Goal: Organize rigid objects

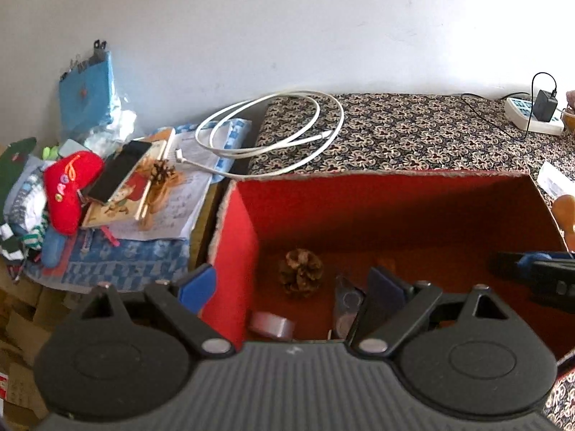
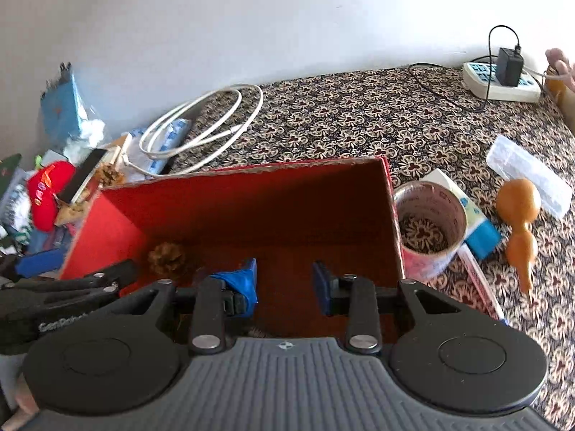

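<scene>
Behind left gripper (image 1: 293,292), half-hidden tape roll (image 1: 272,325)

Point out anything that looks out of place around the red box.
A second pine cone sits on the cluttered pile left of the red box, while its match is already inside. The white cable sprawls loosely behind the box.

Left gripper (image 1: 293,289) body hides the red box's (image 1: 244,244) near wall; dark object (image 1: 346,303) behind its finger unidentifiable; gourd (image 1: 566,215) cropped.
</scene>
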`<act>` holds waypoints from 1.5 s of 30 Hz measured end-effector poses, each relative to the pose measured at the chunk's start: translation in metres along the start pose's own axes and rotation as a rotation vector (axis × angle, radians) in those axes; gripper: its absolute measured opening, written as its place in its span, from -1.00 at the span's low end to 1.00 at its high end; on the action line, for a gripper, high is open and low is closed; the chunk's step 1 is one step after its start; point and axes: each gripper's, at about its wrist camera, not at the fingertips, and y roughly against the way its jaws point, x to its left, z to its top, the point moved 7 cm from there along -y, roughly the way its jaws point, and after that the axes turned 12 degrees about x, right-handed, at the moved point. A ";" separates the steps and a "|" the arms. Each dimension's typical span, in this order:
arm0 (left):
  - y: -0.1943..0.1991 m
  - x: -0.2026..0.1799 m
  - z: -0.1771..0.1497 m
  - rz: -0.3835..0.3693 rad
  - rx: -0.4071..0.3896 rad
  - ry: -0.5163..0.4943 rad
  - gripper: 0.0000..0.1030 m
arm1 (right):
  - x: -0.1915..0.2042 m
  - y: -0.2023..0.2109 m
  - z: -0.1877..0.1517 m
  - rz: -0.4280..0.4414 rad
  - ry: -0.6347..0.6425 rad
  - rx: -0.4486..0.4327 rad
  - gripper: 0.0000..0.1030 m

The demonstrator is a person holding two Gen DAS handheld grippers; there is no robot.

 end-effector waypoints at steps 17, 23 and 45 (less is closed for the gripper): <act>-0.046 -0.011 0.020 0.079 0.002 -0.065 0.80 | 0.008 -0.043 0.004 -0.018 0.072 0.077 -0.68; -0.053 -0.007 0.019 0.033 0.037 -0.036 0.86 | 0.008 -0.044 0.004 0.027 0.068 0.084 -0.68; -0.059 -0.012 0.018 0.004 0.079 -0.055 0.86 | 0.008 -0.037 0.004 0.074 0.047 0.018 -0.69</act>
